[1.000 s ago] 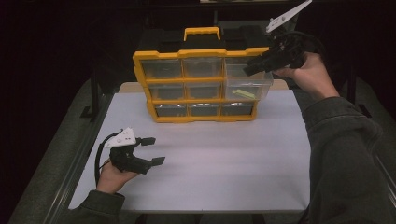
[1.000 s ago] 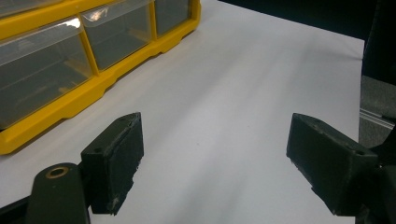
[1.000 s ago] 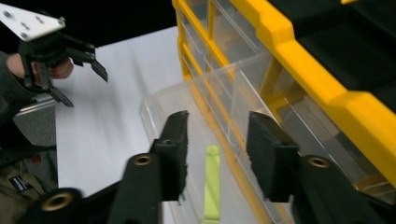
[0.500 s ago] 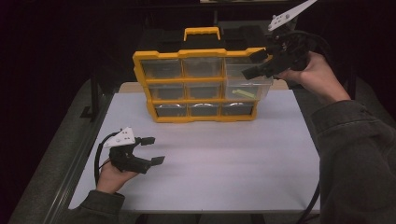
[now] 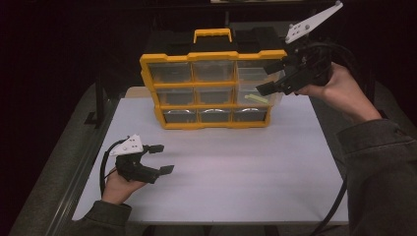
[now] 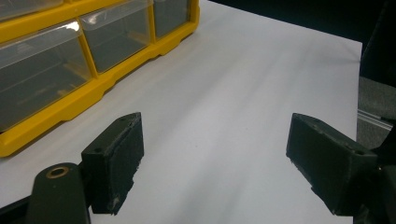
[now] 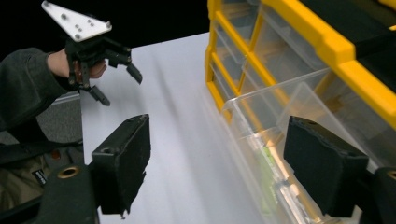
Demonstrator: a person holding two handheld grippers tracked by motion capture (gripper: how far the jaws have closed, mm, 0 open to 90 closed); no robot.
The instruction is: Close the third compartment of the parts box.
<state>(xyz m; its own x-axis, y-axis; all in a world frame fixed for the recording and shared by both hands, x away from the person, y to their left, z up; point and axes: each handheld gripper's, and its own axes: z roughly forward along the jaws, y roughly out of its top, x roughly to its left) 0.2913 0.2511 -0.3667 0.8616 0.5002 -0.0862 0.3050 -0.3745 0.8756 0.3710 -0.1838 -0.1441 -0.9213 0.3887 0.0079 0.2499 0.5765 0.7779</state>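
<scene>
A yellow organizer [image 5: 211, 105] with clear drawers and a top handle stands upright at the back of the white table [image 5: 236, 167]. Its right middle drawer [image 5: 252, 86] is pulled out a little, with a pale green piece [image 5: 256, 98] inside. My right gripper [image 5: 273, 76] hovers just right of that drawer. Its jaws have just been opening and stand wide with nothing between them. In the right gripper view the drawer [image 7: 280, 107] and the green piece [image 7: 266, 168] lie just ahead of the right gripper [image 7: 217, 163]. My left gripper [image 5: 162, 158] rests open at the table's front left.
The organizer's lower drawers [image 6: 116, 42] are near the left gripper [image 6: 215, 158], with bare white table [image 6: 224, 84] between them. A dark metal rail [image 5: 93, 147] runs along the table's left edge. The surroundings are dark.
My right gripper has let go of the drawer's front, opened, and drawn back to the right and slightly up. The drawer stays pulled out. The left gripper has not moved.
</scene>
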